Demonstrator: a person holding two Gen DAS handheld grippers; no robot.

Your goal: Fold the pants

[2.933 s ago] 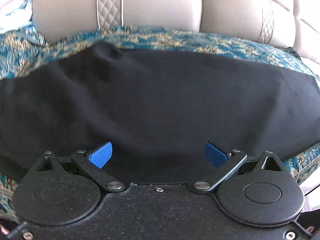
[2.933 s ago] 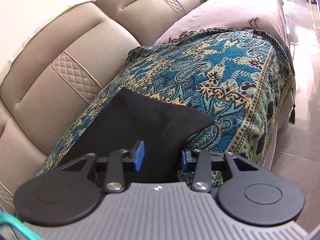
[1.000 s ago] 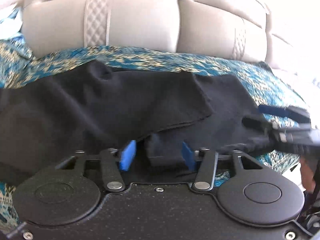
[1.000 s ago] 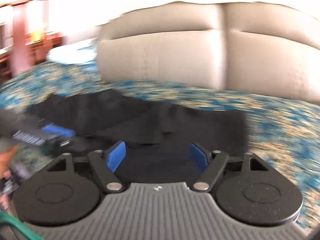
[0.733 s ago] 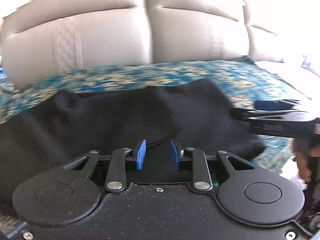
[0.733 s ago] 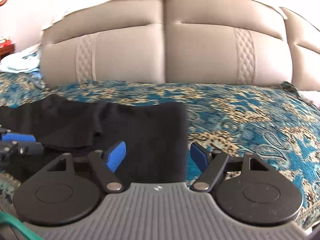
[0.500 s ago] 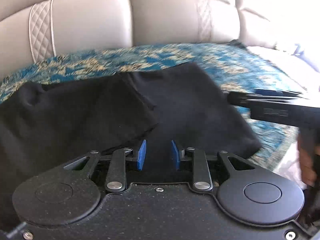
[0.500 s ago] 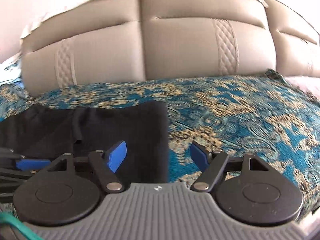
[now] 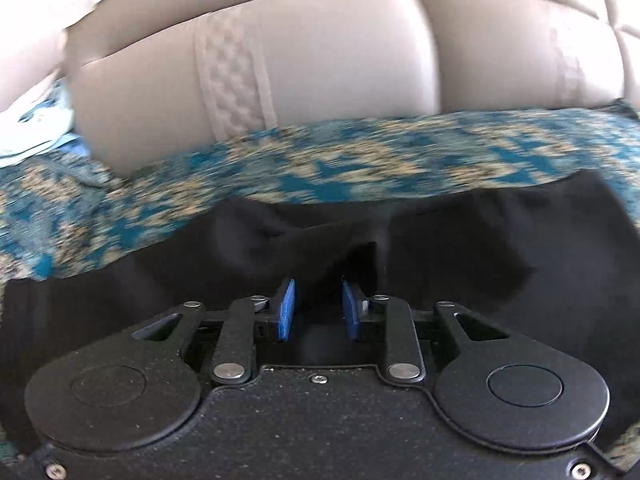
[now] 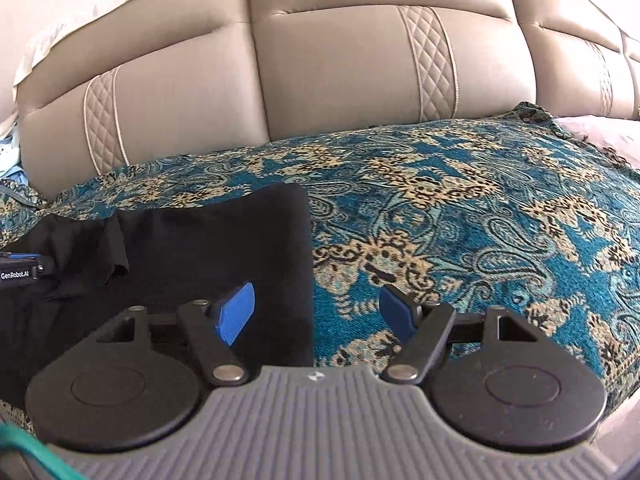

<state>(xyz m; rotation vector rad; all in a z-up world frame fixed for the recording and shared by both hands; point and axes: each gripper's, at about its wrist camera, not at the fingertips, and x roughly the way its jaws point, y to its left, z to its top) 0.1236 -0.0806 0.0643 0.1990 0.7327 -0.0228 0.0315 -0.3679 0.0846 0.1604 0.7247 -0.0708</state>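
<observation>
Black pants (image 9: 480,248) lie across a blue paisley throw on a sofa seat. My left gripper (image 9: 319,308) is low over them, its blue pads narrowed onto a raised bunch of the black cloth, which folds up right in front of the pads. In the right wrist view the pants (image 10: 200,248) fill the lower left and end in a straight edge. My right gripper (image 10: 316,312) stands open over that edge, left pad above the cloth, right pad above the throw. The left gripper's (image 10: 20,268) tip shows at the far left.
The patterned throw (image 10: 460,208) covers the seat and runs bare to the right of the pants. Beige quilted sofa backrests (image 10: 340,80) rise close behind. A pale cloth (image 9: 32,136) lies at the far left of the seat.
The left gripper closed onto a bunch of the pants and then swept left with it. The right gripper swung round toward the backrest, stayed open, and has held still since.
</observation>
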